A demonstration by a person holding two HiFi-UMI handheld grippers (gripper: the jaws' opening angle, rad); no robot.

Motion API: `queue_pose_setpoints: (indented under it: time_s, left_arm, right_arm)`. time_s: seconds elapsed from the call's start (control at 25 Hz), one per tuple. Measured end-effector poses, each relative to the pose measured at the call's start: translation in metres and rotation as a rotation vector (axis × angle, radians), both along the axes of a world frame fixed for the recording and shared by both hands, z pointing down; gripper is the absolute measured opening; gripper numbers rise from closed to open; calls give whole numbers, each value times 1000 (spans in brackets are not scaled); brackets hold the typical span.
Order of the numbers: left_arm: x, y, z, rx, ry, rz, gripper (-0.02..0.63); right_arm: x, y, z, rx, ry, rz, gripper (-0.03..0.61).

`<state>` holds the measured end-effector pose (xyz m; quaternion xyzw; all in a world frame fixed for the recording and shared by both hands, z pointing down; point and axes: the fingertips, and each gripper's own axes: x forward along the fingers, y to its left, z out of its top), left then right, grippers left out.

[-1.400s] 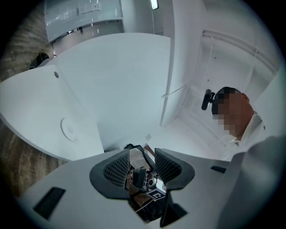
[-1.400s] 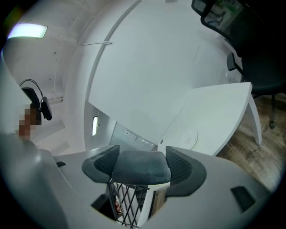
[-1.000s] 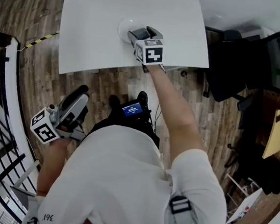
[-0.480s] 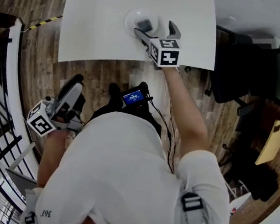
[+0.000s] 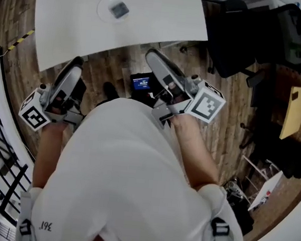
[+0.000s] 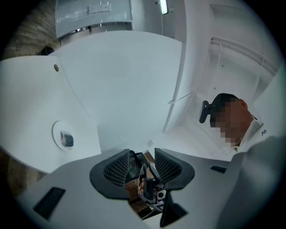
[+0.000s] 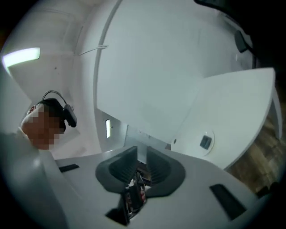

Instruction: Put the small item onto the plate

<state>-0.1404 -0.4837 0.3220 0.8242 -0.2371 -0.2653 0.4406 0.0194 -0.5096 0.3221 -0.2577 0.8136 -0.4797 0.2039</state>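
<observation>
The small dark item point(image 5: 119, 9) lies on the round white plate point(image 5: 102, 9) at the far side of the white table point(image 5: 161, 12). No gripper touches it. My right gripper point(image 5: 150, 54) hangs off the table's near edge, over the wood floor; its jaws are closing with nothing between them and a narrow gap still shows. My left gripper point(image 5: 77, 62) is open and empty, also short of the table. The item point(image 6: 67, 140) on its plate point(image 6: 57, 129) shows at the left of the left gripper view, and the item point(image 7: 205, 142) at the right of the right gripper view.
Black chairs point(image 5: 243, 41) and bags stand right of the table. A yellow board point(image 5: 293, 120) leans at the far right. A small blue-lit screen point(image 5: 141, 82) sits in front of the person's body. A black railing point(image 5: 0, 145) runs along the left.
My right gripper opened at the plate, left the item on it, and drew back off the table toward the body. The left gripper rose slightly.
</observation>
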Motion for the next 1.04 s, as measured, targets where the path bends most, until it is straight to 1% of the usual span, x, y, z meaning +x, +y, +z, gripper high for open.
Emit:
queue_pose_setpoints:
  time_s: [0.04,0.08,0.16,0.24,0.32,0.44,0.52,0.72,1.04]
  left_arm:
    - [7,1,0,5,3,26,179]
    - [19,1,-1,6,7,51,179]
    - [49,-3,0,6,10,95,179]
    - [73,-3,1,9,1,129,179]
    - [85,0,0,16,-11,156,178]
    - [92,8,-3,20,-27,185,179]
    - [94,12,-3,17,-31,191,179]
    - [89,16,0,10,-24,168,179]
    - [94,22,-4,13,-22,164,178]
  right_arm:
    - [4,-2,-12,40,-19,9,10]
    - [12,-6,-22,80,-26,20,0]
    - [37,-18,-39,139,-26,53,0]
    - [60,-31,-49,166,-22,95,-1]
    - [72,-38,-59,186,-19,131,-1]
    - [79,-40,-72,208,-22,151,0]
    - [82,-39,-72,204,-20,149,0]
    - [79,-37,-63,183,-18,133,0]
    - [77,-34,-69,205,10,107,0]
